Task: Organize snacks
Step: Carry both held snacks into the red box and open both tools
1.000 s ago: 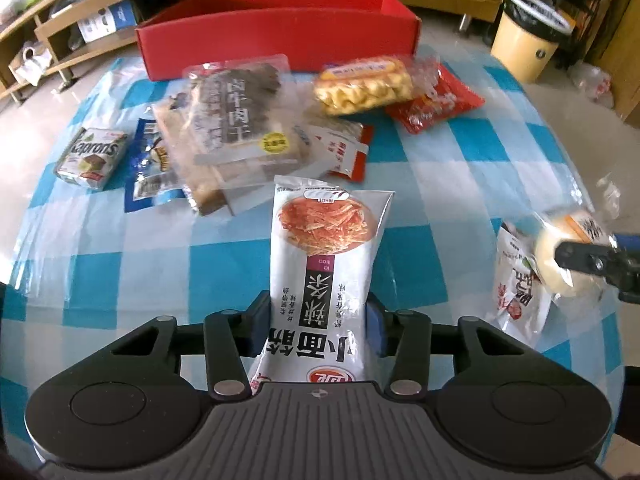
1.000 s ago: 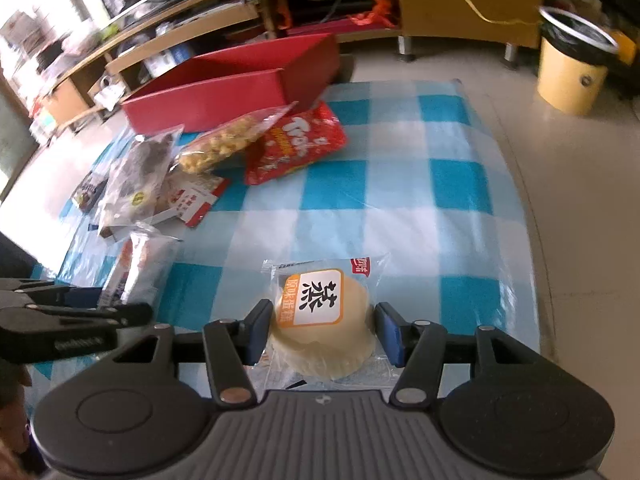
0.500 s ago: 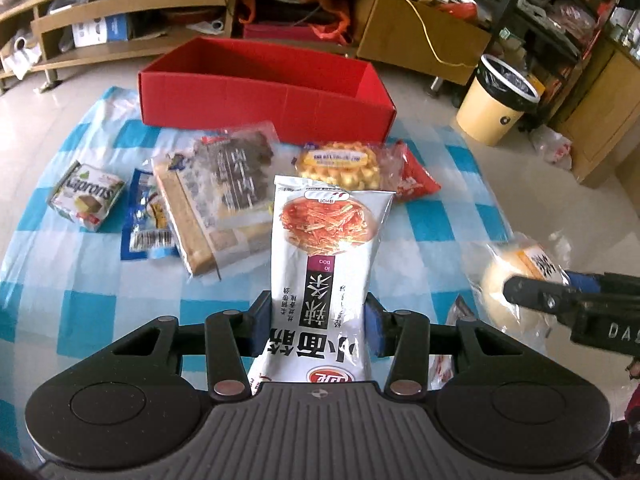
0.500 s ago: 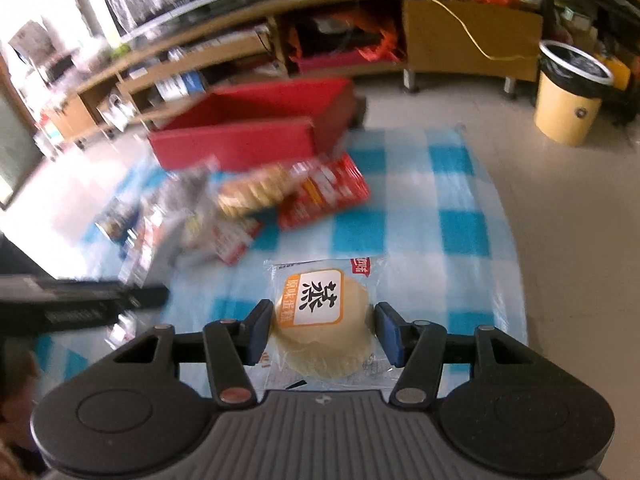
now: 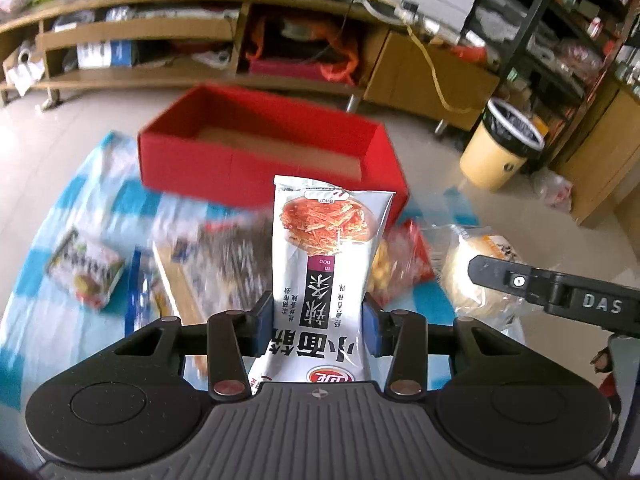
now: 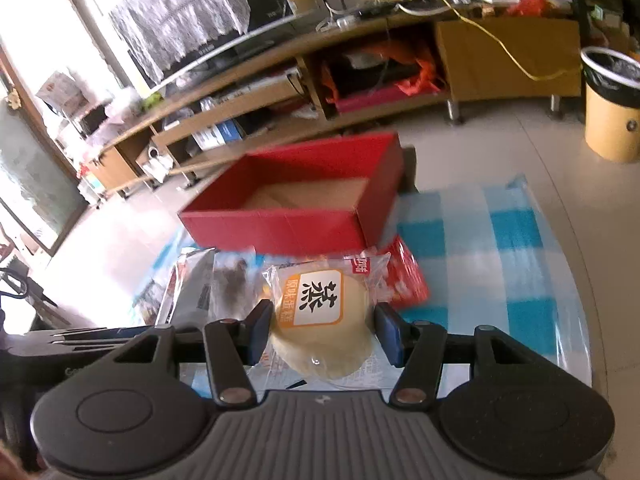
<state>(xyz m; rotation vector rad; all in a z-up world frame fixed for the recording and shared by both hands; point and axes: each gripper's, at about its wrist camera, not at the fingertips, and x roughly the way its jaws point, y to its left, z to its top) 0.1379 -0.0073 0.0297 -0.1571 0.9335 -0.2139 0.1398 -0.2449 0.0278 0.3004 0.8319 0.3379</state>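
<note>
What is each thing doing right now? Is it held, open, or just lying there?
Left gripper: jaws shut on the white snack bag.
Right gripper: jaws shut on the wrapped cake.
Red box: open, looks empty.
Red packet: lying on the checked cloth.

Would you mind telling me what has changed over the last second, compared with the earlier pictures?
Both grippers have lifted their snacks off the checked cloth and carried them toward the red box. The left gripper stays shut on the white noodle-snack bag, the right gripper on the wrapped round cake. Nothing was let go; the other snacks stay on the cloth and the box shows no snacks inside.
</note>
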